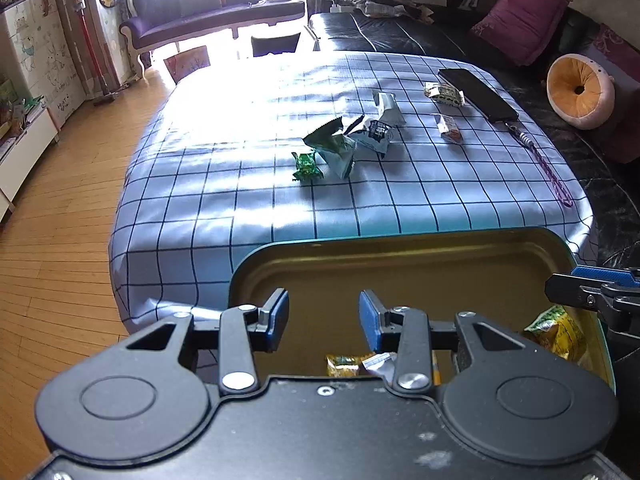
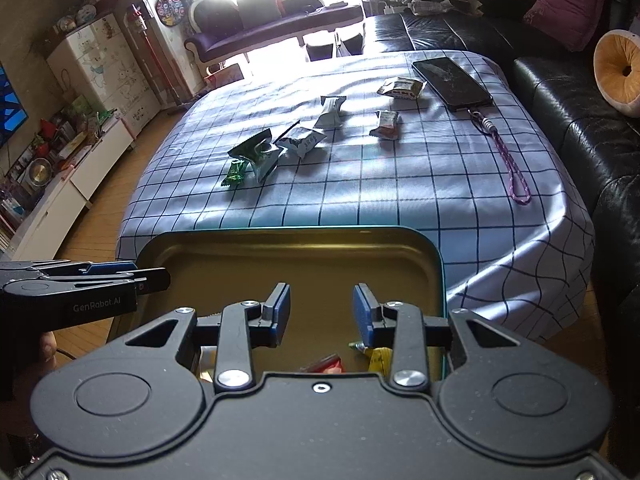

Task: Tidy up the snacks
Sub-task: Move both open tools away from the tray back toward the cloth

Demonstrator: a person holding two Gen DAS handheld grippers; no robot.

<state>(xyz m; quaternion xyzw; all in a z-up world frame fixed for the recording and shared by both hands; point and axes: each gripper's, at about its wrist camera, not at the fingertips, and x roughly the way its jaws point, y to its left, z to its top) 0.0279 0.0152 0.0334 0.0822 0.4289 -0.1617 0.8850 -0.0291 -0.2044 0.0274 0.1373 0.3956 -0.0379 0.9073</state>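
Note:
A gold-lined tin box with a teal rim (image 1: 400,264) (image 2: 304,248) stands at the near edge of the checked table. It holds a few snack packets, yellow ones (image 1: 556,332) (image 2: 378,358) and a red one (image 2: 324,364). My left gripper (image 1: 324,320) is open and empty above the box. My right gripper (image 2: 322,314) is open and empty above it too. Several snack packets lie mid-table: a small green candy (image 1: 307,166) (image 2: 235,173), a green-white bag (image 1: 334,146) (image 2: 260,154), a white bag (image 1: 376,132) (image 2: 302,140), and others farther back (image 1: 444,94) (image 2: 402,88).
A black phone (image 1: 478,94) (image 2: 452,80) with a purple lanyard (image 1: 548,172) (image 2: 510,164) lies at the table's right side. A black leather sofa (image 2: 580,112) runs along the right. Wood floor (image 1: 60,220) and white cabinets lie to the left.

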